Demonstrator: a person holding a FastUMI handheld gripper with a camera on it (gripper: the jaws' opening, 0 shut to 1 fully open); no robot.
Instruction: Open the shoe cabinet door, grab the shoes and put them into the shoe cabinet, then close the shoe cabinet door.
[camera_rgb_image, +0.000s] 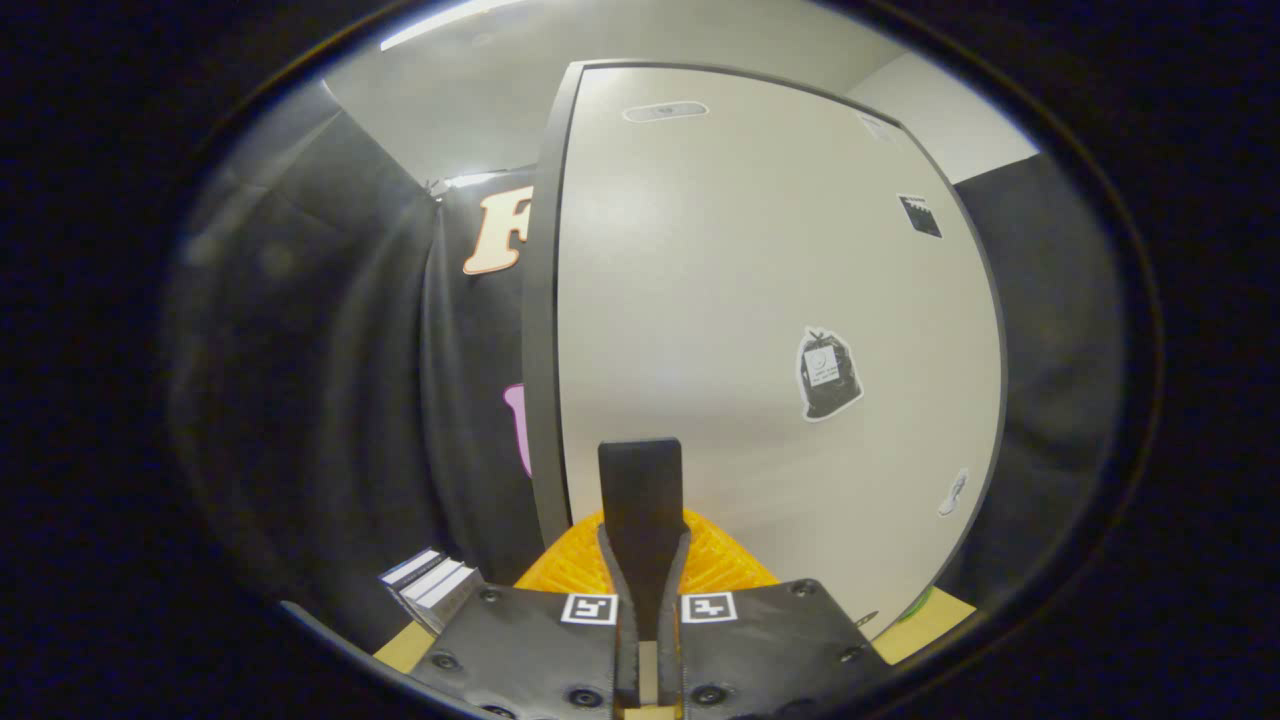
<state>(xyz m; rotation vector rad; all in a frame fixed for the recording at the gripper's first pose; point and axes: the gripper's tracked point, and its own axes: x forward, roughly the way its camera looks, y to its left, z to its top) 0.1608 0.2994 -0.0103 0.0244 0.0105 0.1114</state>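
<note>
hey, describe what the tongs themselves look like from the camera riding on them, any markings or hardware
The tongs are two flat, narrow fingers that meet in a squared tip. Each rises from a broad dark plate fixed with round screws. A small square black-and-white marker sits on one plate, a matching second marker on the other.

- A black cloth wall is hung in soft folds, and more of the same cloth is seen on the far side.
- An orange ribbed plastic piece is seen low down; what it is cannot be told.
- A small stack of flat white-and-dark slabs is set just beside the orange piece, on a tan wooden surface.
- A sliver of something green is seen on the same tan surface.
- A black bag-shaped sticker with a white outline is seen, with a small black rectangular sticker above it.
- A bright strip light is mounted on the pale ceiling.
</note>
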